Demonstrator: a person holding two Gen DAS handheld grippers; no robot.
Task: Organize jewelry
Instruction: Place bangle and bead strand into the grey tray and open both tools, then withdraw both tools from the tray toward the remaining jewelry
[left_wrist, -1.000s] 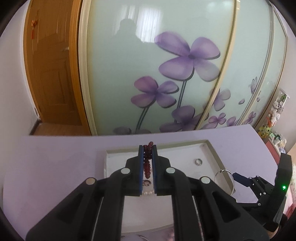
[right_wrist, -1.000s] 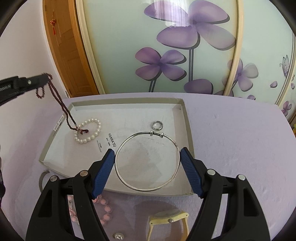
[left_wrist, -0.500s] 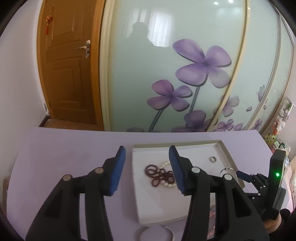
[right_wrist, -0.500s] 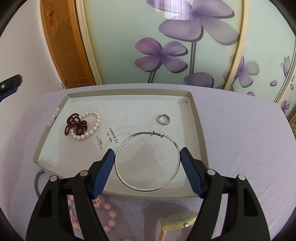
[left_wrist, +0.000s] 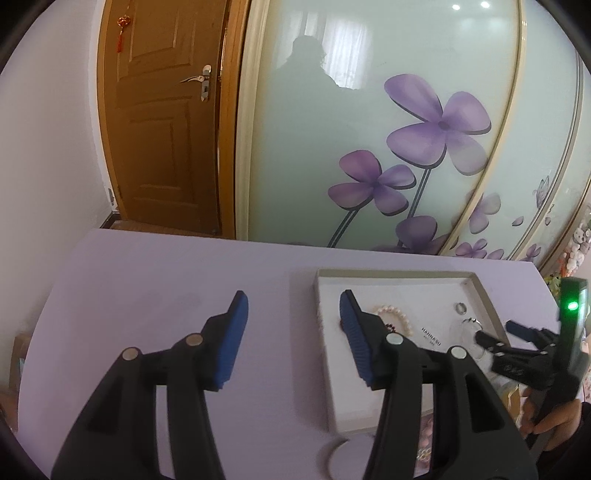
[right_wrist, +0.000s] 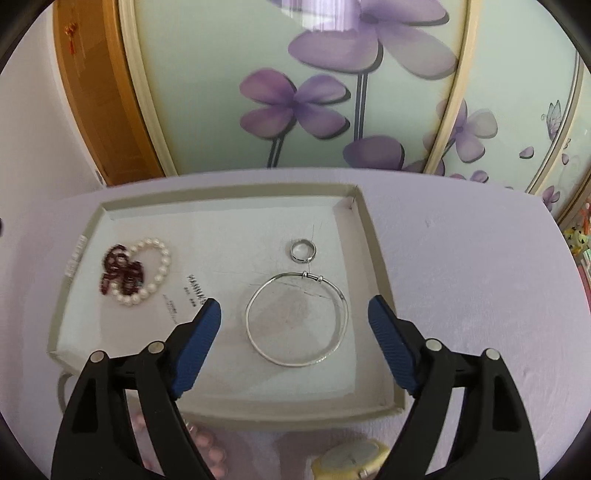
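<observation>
Two loose pieces, pink beads (right_wrist: 210, 448) and yellow watch (right_wrist: 351, 461), are lying on the bench just behind the right gripper (right_wrist: 294, 314), whose fingers are opening empty over the tray (right_wrist: 373, 258); left gripper (left_wrist: 293, 306), released, is sitting farther off.

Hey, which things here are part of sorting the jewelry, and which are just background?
Job:
white shallow cardboard tray
white pearl bracelet
dark red bead string
small silver ring
thin silver bangle
pink bead bracelet
yellow wristwatch

Background:
brown wooden door
purple-flower glass panels

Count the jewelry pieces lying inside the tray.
4. Pearl bracelet and dark red bead string overlapping at the tray's left; small ring toward the back; silver bangle in front of it.
</observation>
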